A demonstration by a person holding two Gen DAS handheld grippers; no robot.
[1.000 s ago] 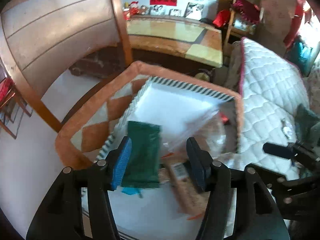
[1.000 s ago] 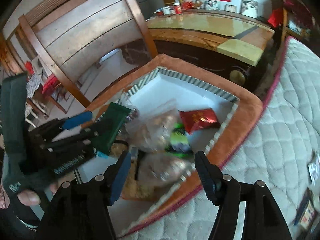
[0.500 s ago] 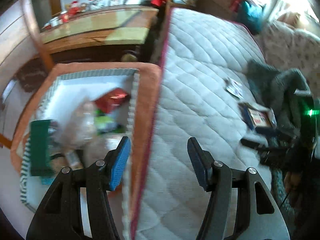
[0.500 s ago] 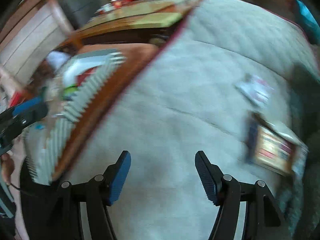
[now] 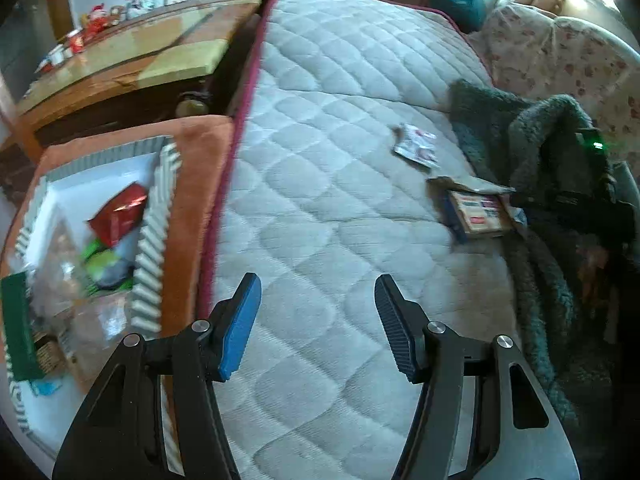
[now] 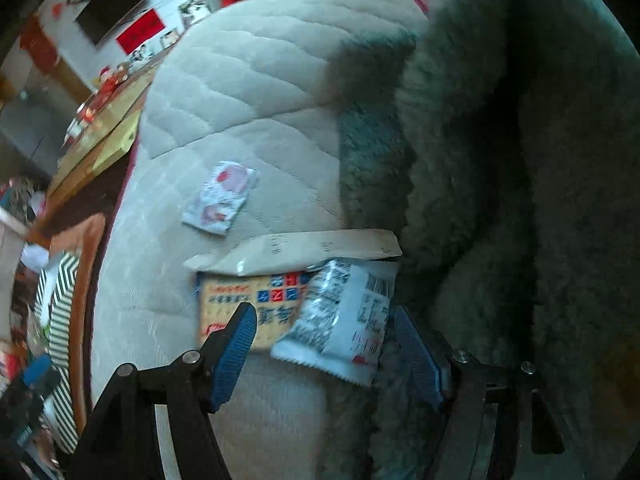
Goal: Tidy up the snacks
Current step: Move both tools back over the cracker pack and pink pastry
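Observation:
My right gripper [image 6: 324, 324] hovers over a pile of snacks on the quilted bed [image 6: 248, 92]. Its jaws are opening; a white packet with black print [image 6: 344, 320] lies between them, not pressed. Under that packet lies a flat box with blue and red print [image 6: 240, 300], partly covered by a beige packet [image 6: 300, 248]. A small pink-and-white packet [image 6: 220, 198] lies farther up the bed. My left gripper [image 5: 318, 308] stands open and empty above bare quilt [image 5: 320, 184]. At the left, the striped storage box [image 5: 154, 216] holds a red packet [image 5: 118, 214], a green packet [image 5: 16, 320] and clear bags.
A dark fuzzy blanket [image 6: 500, 160] lies right against the snack pile and fills the right side. The storage box sits on an orange cushion [image 5: 196, 168] beside the bed's red-piped edge. A wooden table [image 5: 132, 56] stands behind it.
Both grippers swung from over the storage box to over the bed. The left no longer has the green packet between its fingers. The right now reaches the snack pile, jaws slightly wider.

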